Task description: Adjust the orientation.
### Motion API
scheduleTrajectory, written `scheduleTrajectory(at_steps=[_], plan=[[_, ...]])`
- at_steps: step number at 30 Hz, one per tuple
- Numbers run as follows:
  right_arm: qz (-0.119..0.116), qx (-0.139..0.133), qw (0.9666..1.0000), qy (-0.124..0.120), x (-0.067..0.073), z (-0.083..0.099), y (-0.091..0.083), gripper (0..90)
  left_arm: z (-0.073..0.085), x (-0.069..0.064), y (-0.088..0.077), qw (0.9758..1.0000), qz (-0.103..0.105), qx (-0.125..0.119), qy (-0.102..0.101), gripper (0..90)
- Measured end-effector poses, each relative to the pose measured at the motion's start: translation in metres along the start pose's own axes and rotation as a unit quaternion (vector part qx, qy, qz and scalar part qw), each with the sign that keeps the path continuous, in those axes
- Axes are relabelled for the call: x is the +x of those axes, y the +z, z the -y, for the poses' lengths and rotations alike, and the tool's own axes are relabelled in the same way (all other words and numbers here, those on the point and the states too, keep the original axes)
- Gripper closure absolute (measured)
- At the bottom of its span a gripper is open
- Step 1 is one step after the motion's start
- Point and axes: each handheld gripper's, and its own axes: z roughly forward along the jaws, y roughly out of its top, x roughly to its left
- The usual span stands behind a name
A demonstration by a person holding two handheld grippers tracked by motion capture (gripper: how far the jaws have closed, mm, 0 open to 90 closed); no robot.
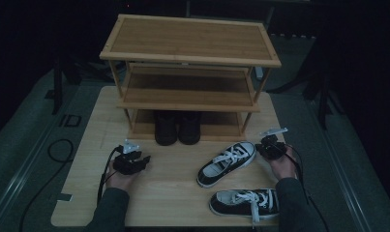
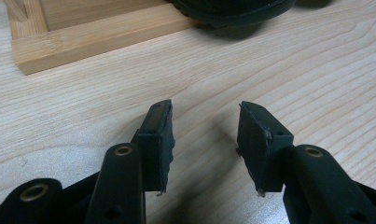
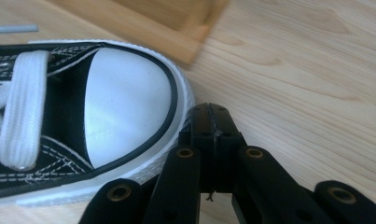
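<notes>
- My right tongs [image 3: 212, 109] are pressed shut on nothing, just beside the white toe cap of the upper sneaker [image 1: 227, 163]; bare surface [image 1: 168, 188] lies open to their right.
- My left tongs [image 2: 205, 140] stand half open and empty over bare wood, near the rack [image 1: 187, 72] foot.
- From above I see a second sneaker [image 1: 243, 202] at the surface's near edge and dark boots [image 1: 177, 126] on the rack's bottom shelf.
- Dark room around.

Two sneakers [image 1: 227, 164] before rack [image 1: 190, 58]; boots [image 1: 177, 127] on its bottom shelf
</notes>
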Motion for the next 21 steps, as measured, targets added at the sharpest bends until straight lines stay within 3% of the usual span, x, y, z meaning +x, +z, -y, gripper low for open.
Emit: scheduleTrajectory(at_steps=[9, 12, 21], plan=[[-0.02, 0.007, 0.9984, -0.052, 0.024, -0.012, 0.002, 90.0, 0.001, 0.0, 0.0, 1.0, 0.002, -0.004, -0.003, 56.0], [-0.032, -0.001, 0.998, -0.054, 0.024, -0.011, -0.003, 90.0, 0.001, 0.001, 0.0, 1.0, 0.002, -0.004, -0.003, 56.1], [-0.036, 0.003, 0.9968, -0.071, 0.02, 0.0, -0.027, 86.3, 0.001, 0.001, 0.0, 1.0, 0.002, -0.005, -0.004, 56.1]])
